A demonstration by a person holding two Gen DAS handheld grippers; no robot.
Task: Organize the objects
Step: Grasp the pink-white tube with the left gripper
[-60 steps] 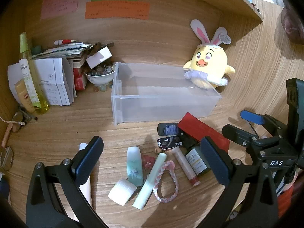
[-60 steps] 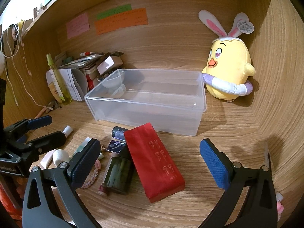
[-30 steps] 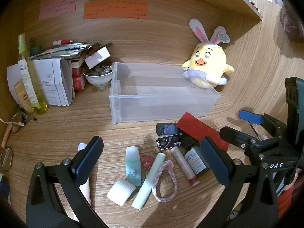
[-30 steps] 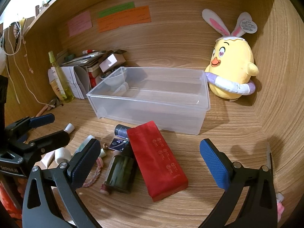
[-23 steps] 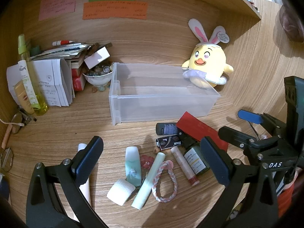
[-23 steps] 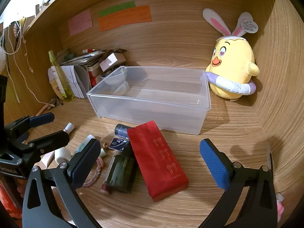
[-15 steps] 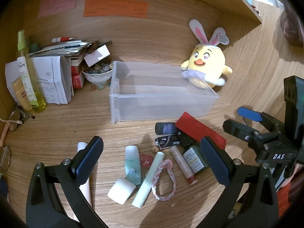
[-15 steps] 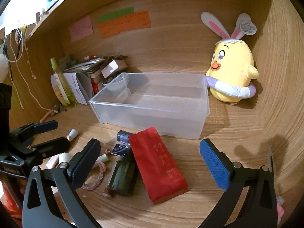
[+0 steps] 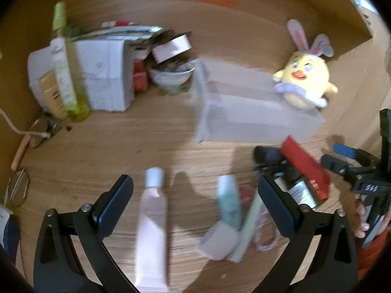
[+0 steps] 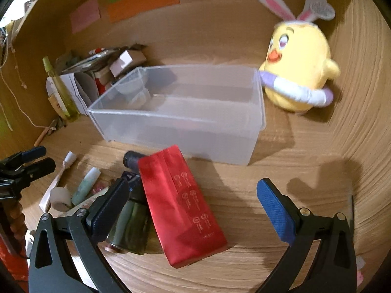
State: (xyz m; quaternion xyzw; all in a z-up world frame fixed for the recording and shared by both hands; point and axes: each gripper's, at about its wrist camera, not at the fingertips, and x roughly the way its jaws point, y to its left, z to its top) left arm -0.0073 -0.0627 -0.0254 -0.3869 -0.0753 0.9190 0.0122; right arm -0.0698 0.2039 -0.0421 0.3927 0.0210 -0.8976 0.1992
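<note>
Nearest in the left wrist view, the left gripper (image 9: 195, 202) hangs over the desk (image 9: 151, 144) with its jaws spread wide and nothing between them but a pale pink tube (image 9: 151, 232) lying flat, cap toward 12 o'clock. At 3 o'clock from the tube lie a white roll (image 9: 217, 239), a mint tube (image 9: 228, 200) and a pale green stick (image 9: 246, 227), bunched and touching; motion blur hides their edges. Farther toward 2 o'clock a red pouch (image 9: 303, 168) lies slanted over a green bottle (image 9: 298, 190), with a dark cylinder (image 9: 266, 153) just beside its far end.

Closest in the right wrist view, the right gripper (image 10: 193, 202) also stands wide open and empty, above the red pouch (image 10: 180, 202), which runs from 11 o'clock to 5 o'clock between the fingers. The green bottle (image 10: 129, 227) lies partly under the pouch's left edge, by the left finger.

Beyond the pouch sits a clear bin (image 10: 180, 107), nothing visible in it, its front wall near the pouch's far end. At 2 o'clock from the bin a yellow chick plush (image 10: 298, 73) leans at the bin's right end. At 10 o'clock from the bin are a bowl (image 9: 171, 75), stacked papers (image 9: 105, 83) and a yellow-green spray bottle (image 9: 66, 73). Pink, green and orange notes (image 10: 144, 2) stick on the back wall.
</note>
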